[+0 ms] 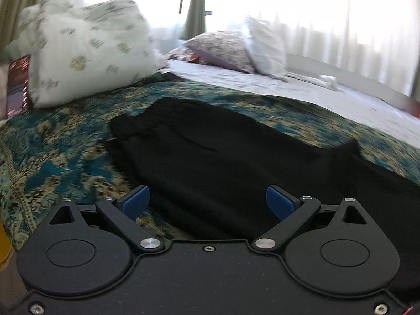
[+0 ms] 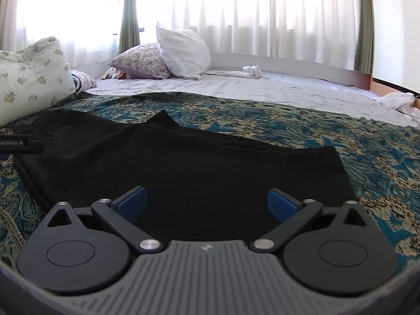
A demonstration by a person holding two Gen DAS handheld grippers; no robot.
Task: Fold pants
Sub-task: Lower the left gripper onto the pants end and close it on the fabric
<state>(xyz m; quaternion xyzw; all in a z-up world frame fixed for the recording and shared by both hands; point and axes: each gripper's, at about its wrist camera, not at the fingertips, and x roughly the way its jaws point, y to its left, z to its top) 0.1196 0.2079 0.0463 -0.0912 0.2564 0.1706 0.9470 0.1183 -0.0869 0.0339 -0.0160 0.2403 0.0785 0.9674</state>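
The black pants lie on the patterned bedspread apparently folded lengthwise, one corner peaking up; both the left gripper and right gripper hover with jaws wide and empty, crosswise folds remaining

Light: strong daylight through sheer curtains, blown out to white.
Blur: left wrist view smeared, pillow soft; right wrist view sharper.
Edges: fisheye bending, dark corners.
Pants: near-featureless black.
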